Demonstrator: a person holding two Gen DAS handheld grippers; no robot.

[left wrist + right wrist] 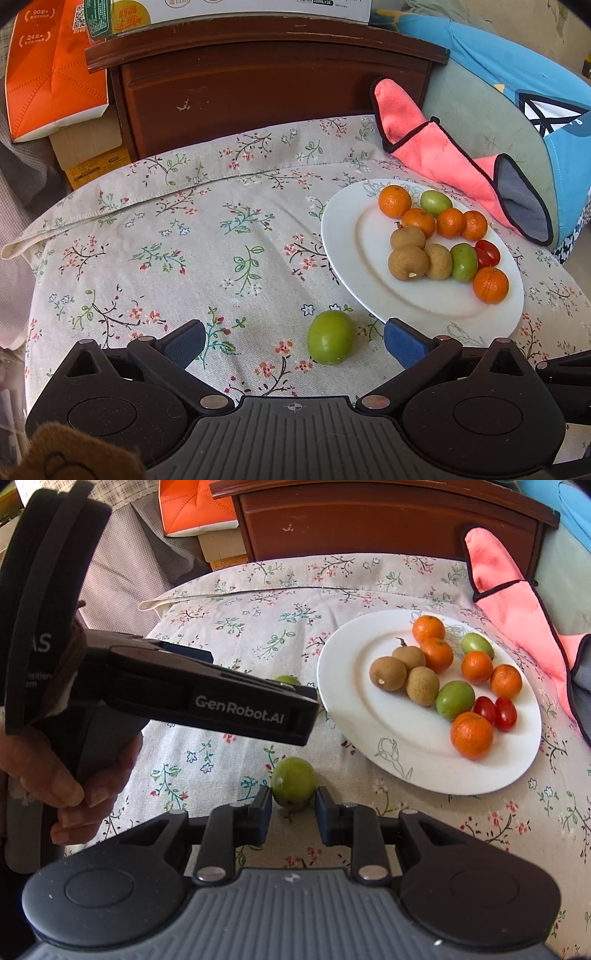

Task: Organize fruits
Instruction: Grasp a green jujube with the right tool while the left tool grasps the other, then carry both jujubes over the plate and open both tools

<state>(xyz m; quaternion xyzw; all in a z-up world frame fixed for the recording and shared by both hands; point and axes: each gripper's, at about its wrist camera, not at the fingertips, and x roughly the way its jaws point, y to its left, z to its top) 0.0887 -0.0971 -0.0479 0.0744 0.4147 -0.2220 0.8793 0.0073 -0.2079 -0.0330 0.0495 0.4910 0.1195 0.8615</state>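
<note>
A white plate [343,236] [343,686] on the floral cloth holds several small oranges [394,201], three brown longans [408,263], two green fruits [463,262] and two red cherry tomatoes [487,253]. A loose green fruit [330,342] lies on the cloth just left of the plate, between the tips of my open left gripper [293,338]. In the right wrist view, my right gripper [293,806] has its pads against both sides of another green fruit [293,782] on the cloth. The left gripper [221,698] crosses this view and hides most of the first fruit [287,680].
A pink cloth with black trim [424,147] [509,602] lies behind the plate against a blue cushion [517,85]. A dark wooden headboard [266,85] stands at the back, with an orange carton [48,77] and cardboard boxes to its left.
</note>
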